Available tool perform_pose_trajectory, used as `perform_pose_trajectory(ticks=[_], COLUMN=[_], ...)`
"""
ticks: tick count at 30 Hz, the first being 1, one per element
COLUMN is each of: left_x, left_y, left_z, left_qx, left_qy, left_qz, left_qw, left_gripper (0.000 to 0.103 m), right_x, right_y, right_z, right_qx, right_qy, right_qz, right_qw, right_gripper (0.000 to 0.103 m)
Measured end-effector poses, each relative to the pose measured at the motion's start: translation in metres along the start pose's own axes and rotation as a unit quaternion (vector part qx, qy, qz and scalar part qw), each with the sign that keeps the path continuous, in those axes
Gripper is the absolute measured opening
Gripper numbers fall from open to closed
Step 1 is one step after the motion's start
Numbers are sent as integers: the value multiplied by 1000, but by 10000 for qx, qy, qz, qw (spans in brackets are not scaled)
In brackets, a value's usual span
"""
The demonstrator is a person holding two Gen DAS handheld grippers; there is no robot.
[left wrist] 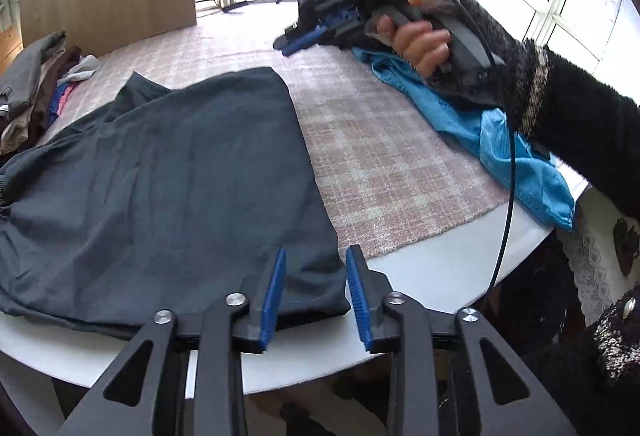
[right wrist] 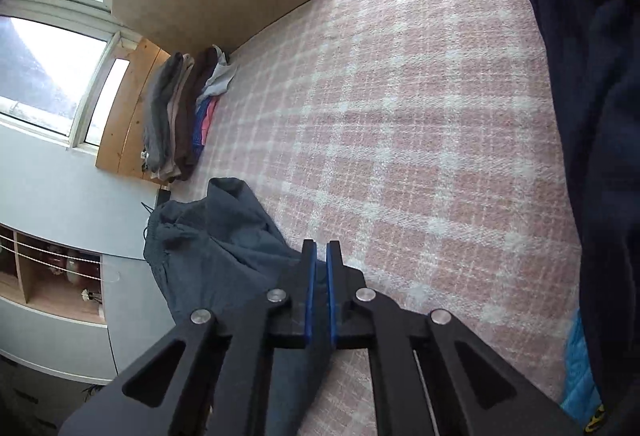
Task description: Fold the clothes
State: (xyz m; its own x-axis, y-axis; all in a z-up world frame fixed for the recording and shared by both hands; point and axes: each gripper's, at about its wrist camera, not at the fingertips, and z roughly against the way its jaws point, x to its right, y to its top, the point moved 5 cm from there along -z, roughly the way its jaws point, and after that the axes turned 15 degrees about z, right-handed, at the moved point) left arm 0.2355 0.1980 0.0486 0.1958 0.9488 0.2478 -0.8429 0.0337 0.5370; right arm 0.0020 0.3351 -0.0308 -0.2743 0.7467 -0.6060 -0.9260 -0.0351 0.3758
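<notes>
Blue-tipped left gripper (left wrist: 316, 292) hangs over the near corner of the dark grey shorts (left wrist: 168, 172), jaws apart and gripping nothing, maybe ready to pinch it. Shorts lie flat on the checked cloth (left wrist: 384, 156). Right gripper (right wrist: 321, 272) has a small gap, empty.

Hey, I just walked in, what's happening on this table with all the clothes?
A person is folding laundry with a handheld tool in each hand. A dark grey garment lies spread on the pink plaid cloth covering the table. The left tool sits at its near corner, jaws apart, nothing gripped. The right tool, nearly closed and empty, is at the garment's other side. A blue garment waits nearby, and a stack of folded clothes sits at the far edge.
</notes>
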Motion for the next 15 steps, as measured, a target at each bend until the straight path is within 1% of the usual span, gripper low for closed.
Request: perform_pose_trajectory(ticks=[1, 2, 3, 4, 6, 8, 9, 12, 13, 14, 15], left_x=[0, 1, 3, 5, 13, 22, 25, 25, 24, 23, 21], left_y=[0, -1, -2, -3, -6, -7, -9, -14, -16, -17, -17], left_z=[6, 10, 10, 9, -3, -18, -26, -47, -52, -56, -56], left_qx=[90, 138, 126, 108, 27, -20, -33, -208, -262, -294, -294], left_qy=[55, 93, 107, 123, 194, 373, 526, 812, 879, 924, 920], left_qz=[-31, -60, -85, -127, -320, -589, -727, -939, -967, -958, -920], left_qw=[9999, 9998, 9998, 9998, 9993, 9976, 9960, 9920, 9911, 9907, 9911], left_gripper=[40, 44, 48, 48, 52, 52, 52, 52, 50, 35, 16], right_x=[-4, -8, -14, -19, -24, -27, -26, -28, -30, -32, -35], right_y=[-9, -17, -26, -33, -44, -53, -54, -53, -52, -51, -50], right_z=[0, 0, -1, -4, -16, -28, -33, -43, -45, -47, -49], right_qx=[-64, -118, -169, -226, -352, -451, -473, -376, -316, -248, -213], right_qy=[74, 125, 168, 221, 180, 126, 129, 306, 344, 379, 353], right_qz=[27, 86, 153, 222, 265, 276, 235, 55, 14, -24, -12], right_qw=[9999, 9998, 9996, 9993, 9989, 9985, 9985, 9988, 9989, 9990, 9991], right_gripper=[34, 35, 35, 35, 36, 36, 36, 36, 36, 36, 27])
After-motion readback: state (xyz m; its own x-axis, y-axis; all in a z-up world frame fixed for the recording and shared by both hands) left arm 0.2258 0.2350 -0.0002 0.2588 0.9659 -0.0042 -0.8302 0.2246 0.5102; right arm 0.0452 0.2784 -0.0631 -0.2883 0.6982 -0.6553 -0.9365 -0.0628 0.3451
